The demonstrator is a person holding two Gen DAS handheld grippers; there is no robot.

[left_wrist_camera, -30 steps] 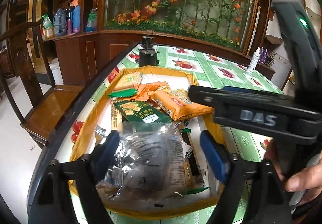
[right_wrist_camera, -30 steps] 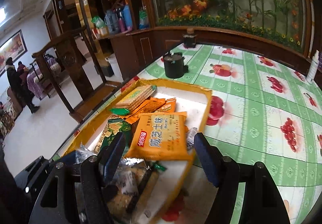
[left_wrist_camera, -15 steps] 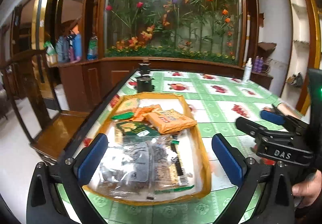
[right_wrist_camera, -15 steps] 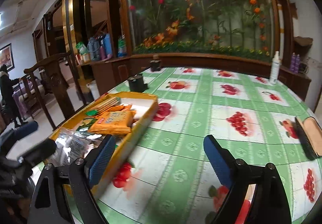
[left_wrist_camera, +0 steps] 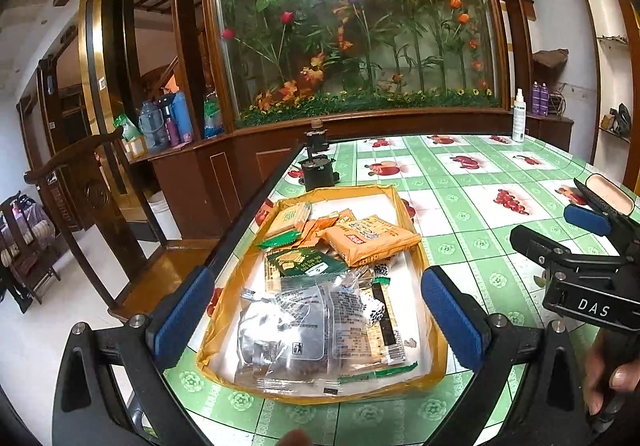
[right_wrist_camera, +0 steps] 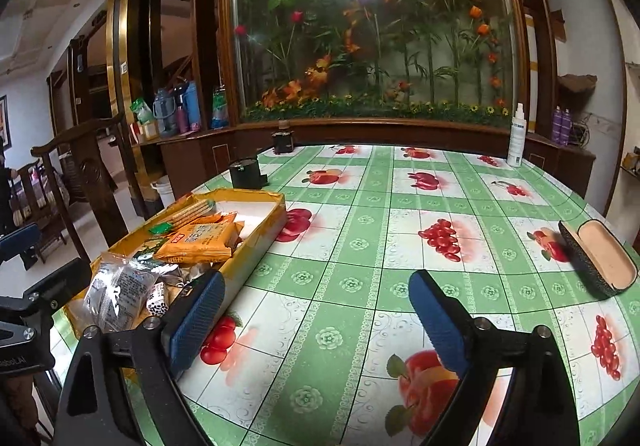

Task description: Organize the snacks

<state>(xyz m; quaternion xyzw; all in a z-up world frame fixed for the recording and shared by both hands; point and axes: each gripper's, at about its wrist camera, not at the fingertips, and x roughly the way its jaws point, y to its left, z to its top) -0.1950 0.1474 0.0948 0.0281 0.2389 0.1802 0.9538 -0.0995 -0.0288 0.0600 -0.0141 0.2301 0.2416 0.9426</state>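
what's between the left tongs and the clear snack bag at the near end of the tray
Nothing visible. The left tongs stand open above the table's near edge, and the clear snack bag lies on top at the near end of the yellow tray. Only the tray's low near rim lies in between.

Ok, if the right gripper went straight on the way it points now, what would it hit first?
Probably just the bare tablecloth: nothing lies between the right gripper fingers, whose jaws are opening. The snack tray sits left of that line, the glasses case right.

"DAS" on right hand-held gripper (left_wrist_camera: 591, 244) body
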